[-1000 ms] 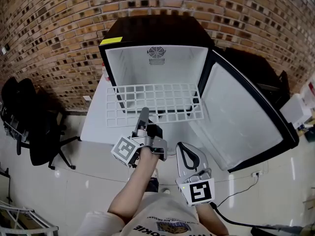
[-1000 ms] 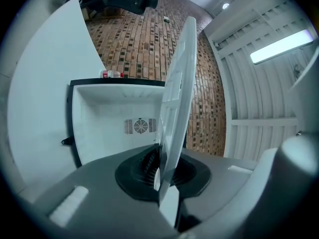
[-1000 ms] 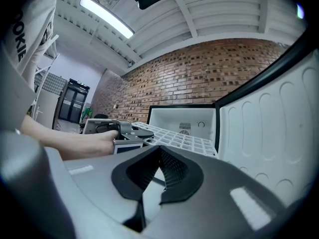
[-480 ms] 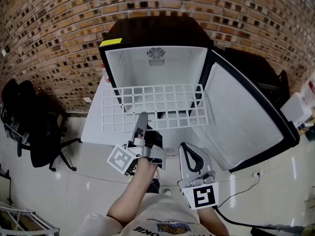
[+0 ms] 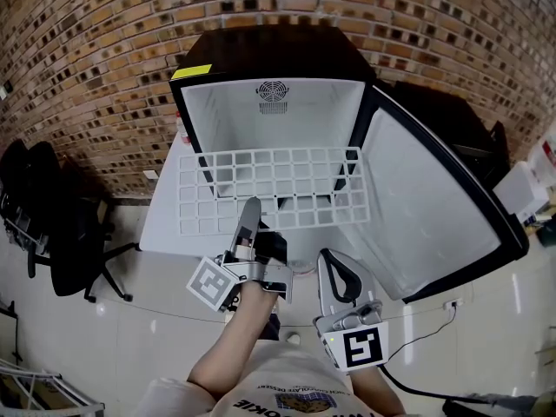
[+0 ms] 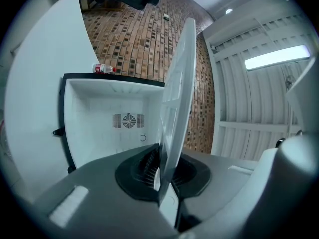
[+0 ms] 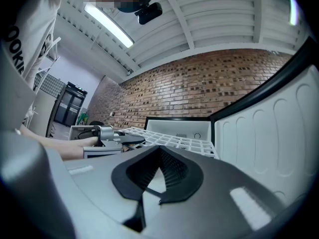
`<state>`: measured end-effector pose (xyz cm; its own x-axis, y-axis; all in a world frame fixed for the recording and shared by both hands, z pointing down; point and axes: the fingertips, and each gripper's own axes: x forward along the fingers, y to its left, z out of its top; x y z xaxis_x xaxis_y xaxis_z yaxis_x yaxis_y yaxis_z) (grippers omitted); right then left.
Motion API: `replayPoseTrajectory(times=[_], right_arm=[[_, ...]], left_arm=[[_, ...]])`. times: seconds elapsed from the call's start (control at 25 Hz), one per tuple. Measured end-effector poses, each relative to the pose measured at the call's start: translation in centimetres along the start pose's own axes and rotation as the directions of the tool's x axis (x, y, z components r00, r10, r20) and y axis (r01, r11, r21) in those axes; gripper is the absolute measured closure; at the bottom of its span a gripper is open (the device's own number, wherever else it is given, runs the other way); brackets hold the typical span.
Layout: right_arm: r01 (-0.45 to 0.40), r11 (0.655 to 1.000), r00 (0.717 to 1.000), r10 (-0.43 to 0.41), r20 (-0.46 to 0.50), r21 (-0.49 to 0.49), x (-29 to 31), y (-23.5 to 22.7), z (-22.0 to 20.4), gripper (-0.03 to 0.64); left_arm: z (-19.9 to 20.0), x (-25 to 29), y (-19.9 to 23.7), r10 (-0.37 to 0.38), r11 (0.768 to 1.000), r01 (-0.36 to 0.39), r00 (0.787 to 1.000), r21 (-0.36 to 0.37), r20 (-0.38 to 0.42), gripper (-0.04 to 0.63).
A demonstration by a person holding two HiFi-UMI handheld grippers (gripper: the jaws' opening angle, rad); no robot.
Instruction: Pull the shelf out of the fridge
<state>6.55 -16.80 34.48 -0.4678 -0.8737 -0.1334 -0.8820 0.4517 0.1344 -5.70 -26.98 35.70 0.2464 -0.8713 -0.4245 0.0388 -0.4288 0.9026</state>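
Note:
The white wire shelf (image 5: 287, 189) is drawn out in front of the black fridge (image 5: 274, 50), with its back edge at the fridge mouth. My left gripper (image 5: 251, 208) is shut on the middle of the shelf's front edge. In the left gripper view the shelf (image 6: 177, 83) runs edge-on between the left gripper's (image 6: 160, 159) ribbed pads, with the white fridge interior (image 6: 99, 118) behind. My right gripper (image 5: 327, 259) hangs lower right of the shelf, shut and holding nothing. In its own view the right gripper (image 7: 160, 156) points toward the shelf (image 7: 174, 139).
The fridge door (image 5: 426, 215) stands wide open to the right. The fridge rests on a white platform (image 5: 165, 228). A small bottle (image 6: 104, 68) lies on the fridge top. Black office chairs (image 5: 43, 207) stand at the left by the brick wall (image 5: 95, 68).
The shelf has come further out of the fridge toward the person and slightly left, held by the left gripper throughout. Both grippers have risen a little.

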Motion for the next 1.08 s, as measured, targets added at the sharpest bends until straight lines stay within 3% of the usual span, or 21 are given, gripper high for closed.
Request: replayPoseTrajectory(times=[1.08], right_arm=[[-0.017,1.0,1.0,0.017,-0.008,-0.012,0.9,-0.6,-0.7,0.617]], left_arm=[[-0.3,0.6,1.4,0.026,0.999,-0.026,1.0,-0.027,0.002,0.574]])
